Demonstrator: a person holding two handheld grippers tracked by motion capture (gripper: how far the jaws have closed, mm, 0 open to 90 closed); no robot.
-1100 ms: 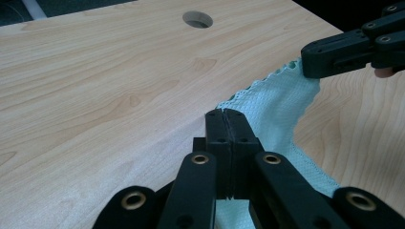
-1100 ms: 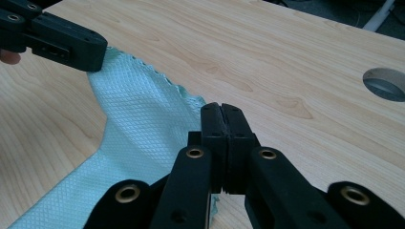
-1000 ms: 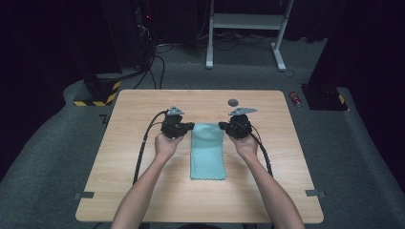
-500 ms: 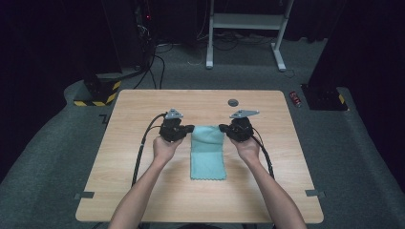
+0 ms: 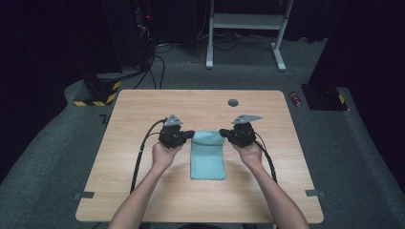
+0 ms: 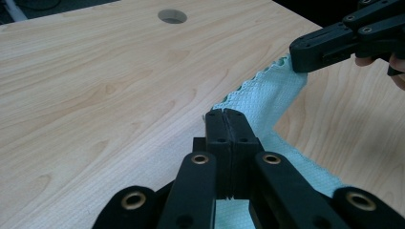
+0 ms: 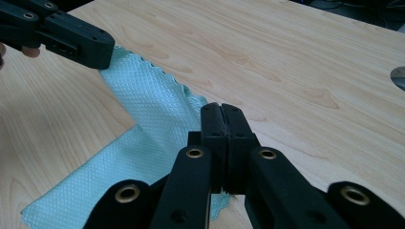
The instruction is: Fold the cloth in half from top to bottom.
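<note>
A teal cloth (image 5: 208, 160) lies lengthwise on the middle of the wooden table (image 5: 143, 191), its far edge raised off the wood. My left gripper (image 5: 191, 135) is shut on the cloth's far left corner, and my right gripper (image 5: 223, 134) is shut on its far right corner. In the left gripper view the closed jaws (image 6: 224, 114) pinch the cloth's edge (image 6: 267, 98), which stretches up to the right gripper (image 6: 305, 52). In the right gripper view the closed jaws (image 7: 221, 110) sit on the cloth (image 7: 143, 105), and the left gripper (image 7: 90, 47) grips the opposite corner.
A round cable hole (image 5: 232, 102) sits in the table near its far edge. On the floor lie a small red object (image 5: 296, 98) to the right and a yellow-black striped base (image 5: 98, 90) at the far left. Cables trail from both grippers along the forearms.
Both grippers have drawn the cloth's far edge a little toward the person. The cloth's near edge has stayed in place.
</note>
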